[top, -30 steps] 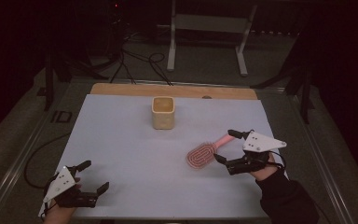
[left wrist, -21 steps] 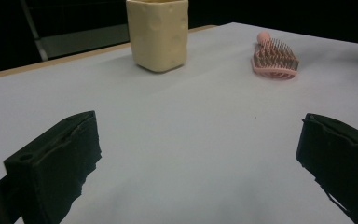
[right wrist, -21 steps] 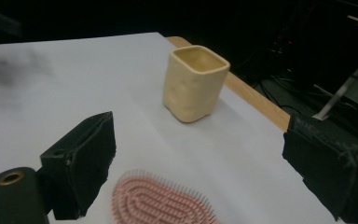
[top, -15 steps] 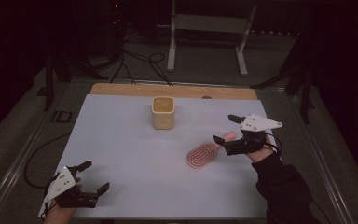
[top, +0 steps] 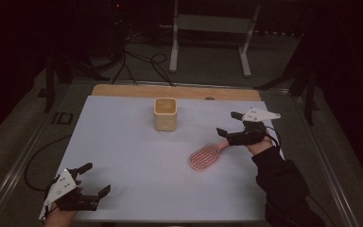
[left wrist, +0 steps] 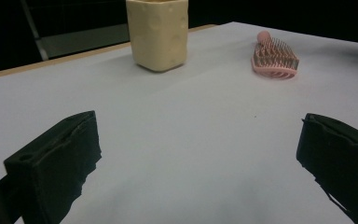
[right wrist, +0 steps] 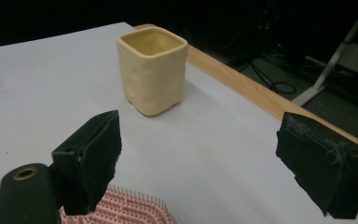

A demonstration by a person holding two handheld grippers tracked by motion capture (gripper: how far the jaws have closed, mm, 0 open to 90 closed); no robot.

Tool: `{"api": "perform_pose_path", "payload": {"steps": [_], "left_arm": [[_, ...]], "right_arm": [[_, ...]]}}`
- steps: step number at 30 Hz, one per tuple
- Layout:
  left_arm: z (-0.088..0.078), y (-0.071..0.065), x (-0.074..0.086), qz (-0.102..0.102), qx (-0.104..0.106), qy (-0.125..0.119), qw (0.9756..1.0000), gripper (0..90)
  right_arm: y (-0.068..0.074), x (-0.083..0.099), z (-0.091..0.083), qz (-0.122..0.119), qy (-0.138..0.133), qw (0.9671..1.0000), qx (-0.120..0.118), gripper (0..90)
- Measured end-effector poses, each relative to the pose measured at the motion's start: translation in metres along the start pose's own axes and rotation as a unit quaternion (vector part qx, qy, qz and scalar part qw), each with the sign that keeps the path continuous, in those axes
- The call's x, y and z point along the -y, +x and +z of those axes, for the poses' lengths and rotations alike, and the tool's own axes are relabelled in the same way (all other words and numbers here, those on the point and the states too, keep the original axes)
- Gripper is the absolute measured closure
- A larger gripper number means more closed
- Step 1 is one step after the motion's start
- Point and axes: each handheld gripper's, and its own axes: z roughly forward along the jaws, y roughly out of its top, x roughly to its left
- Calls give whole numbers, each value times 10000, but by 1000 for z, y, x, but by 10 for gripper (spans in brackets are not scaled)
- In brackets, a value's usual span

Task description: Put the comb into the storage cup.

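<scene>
Pink hairbrush (top: 207, 157): flat on white table (top: 132, 156), right of centre, well inside right edge. Right gripper (top: 228, 124): above brush handle, jaws wide though just closing slightly, nothing gripped. Left gripper (top: 96, 178): near front-left corner, jaws wide, empty. Cream cup (top: 165, 114): upright toward far edge, open surface around.

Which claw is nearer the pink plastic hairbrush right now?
Right. The right claw hovers open just above the handle end of the pink plastic hairbrush, without gripping it. The left claw sits open at the near left corner of the white table, far from the brush.
</scene>
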Motion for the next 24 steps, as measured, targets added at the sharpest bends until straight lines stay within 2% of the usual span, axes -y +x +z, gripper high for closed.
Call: {"api": "perform_pose_path", "payload": {"steps": [3,9,13,14,21,24], "left_arm": [[0,0,0,12,3,39,10000,0],[-1,0,0,1,3,11,10000,0],[-1,0,1,-14,5,16,10000,0],[-1,0,0,-13,5,6,10000,0],[-1,0,0,-9,3,-3,10000,0],[-1,0,1,-3,4,28,10000,0]], "right_arm": [[-5,4,5,109,134,9998,61,197],[-12,10,15,108,465,9985,279,295],[-17,14,22,141,626,9969,444,504],[-19,15,23,97,684,9964,488,542],[-29,25,31,225,991,9932,565,763],[-33,30,36,261,1249,9890,743,856]]}}
